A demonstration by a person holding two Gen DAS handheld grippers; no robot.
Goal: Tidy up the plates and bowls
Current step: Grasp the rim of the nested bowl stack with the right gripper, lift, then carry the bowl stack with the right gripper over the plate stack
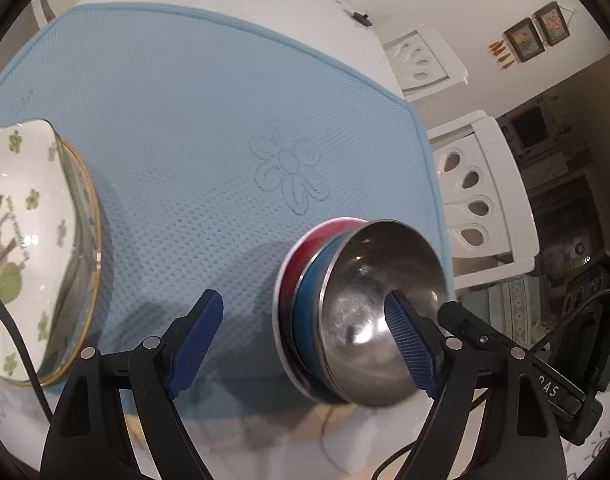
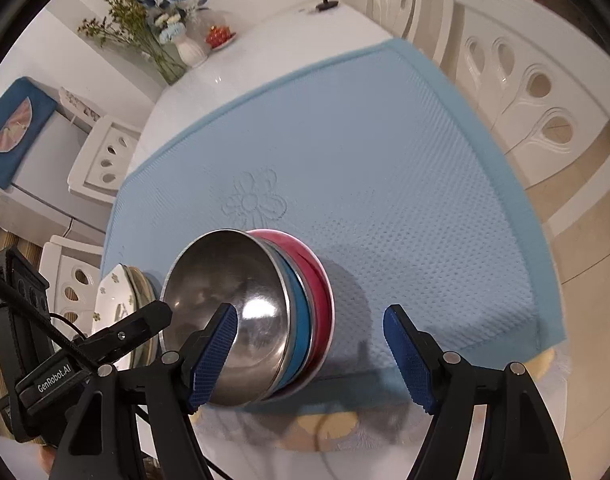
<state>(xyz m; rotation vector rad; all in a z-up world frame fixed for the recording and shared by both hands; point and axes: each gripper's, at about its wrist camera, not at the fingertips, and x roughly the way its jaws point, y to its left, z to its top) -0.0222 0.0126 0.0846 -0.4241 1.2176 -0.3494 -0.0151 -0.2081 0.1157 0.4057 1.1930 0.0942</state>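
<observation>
Nearest the cameras, two claws hang over the front edge of the blue mat [image 2: 345,152], both released with nothing pressed between their pads. The left claw [image 1: 305,344] has its right finger in front of the steel bowl; the right claw [image 2: 311,356] has its left finger in front of the same bowl. Whether either finger touches the metal cannot be told.

Between them stands one nested stack of three pieces near the mat's front edge: a steel bowl [image 2: 229,312] uppermost, a blue bowl [image 2: 299,320] beneath it, and a red bowl [image 2: 319,276] lowest.

To the stack's left, well apart, is one white dish with green flowers [image 1: 21,240] resting in a gold-rimmed plate [image 1: 91,240].

Farther back, the mat shows one embossed flower [image 1: 289,168]. Beyond it the white surface [image 2: 273,44] carries one vase of flowers [image 2: 189,48], one small dish of red fruit [image 2: 221,36], and a small black object [image 2: 325,4]. White chairs [image 2: 541,92] stand around.
</observation>
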